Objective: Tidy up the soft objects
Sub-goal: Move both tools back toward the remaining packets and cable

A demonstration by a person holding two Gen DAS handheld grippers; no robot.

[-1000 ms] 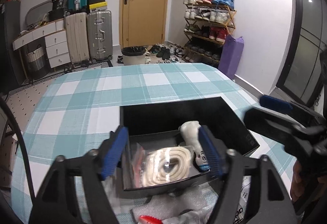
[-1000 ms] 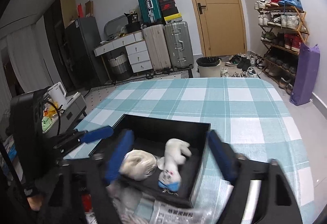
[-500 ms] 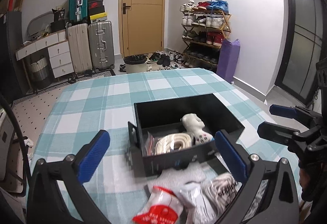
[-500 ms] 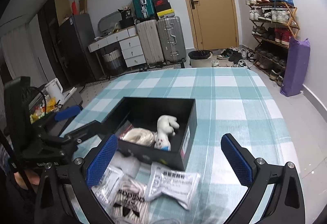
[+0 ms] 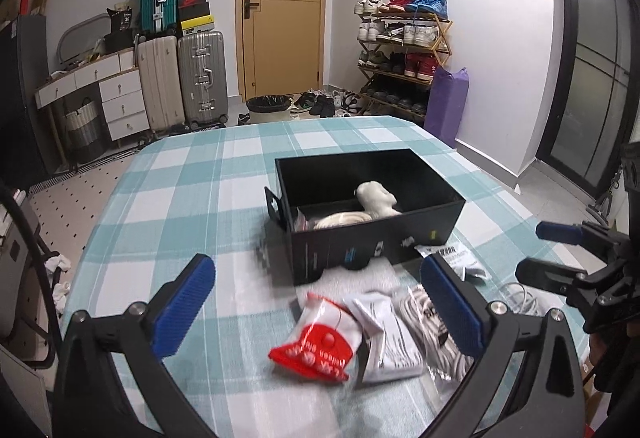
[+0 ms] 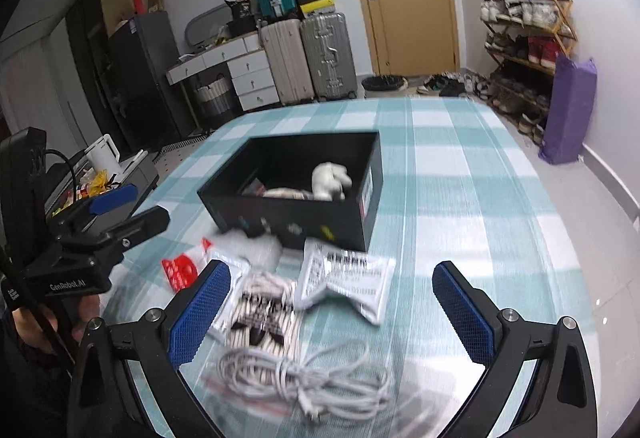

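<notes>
Left tool [image 5: 316,312] body reads "GenRobot.AI"; both tools wide, empty, right tool [image 6: 332,312] incl. Open black cardboard box [image 6: 288,214] behind plastic-wrapped soft packets [image 6: 348,284] on checked worktop [image 6: 472,198].

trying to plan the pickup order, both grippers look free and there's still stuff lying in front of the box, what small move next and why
Probably lower the left gripper onto the red and white packet. Both grippers are open and hold nothing, that packet lies loose on the table right under its fingers, and the black box just beyond has room.
</notes>
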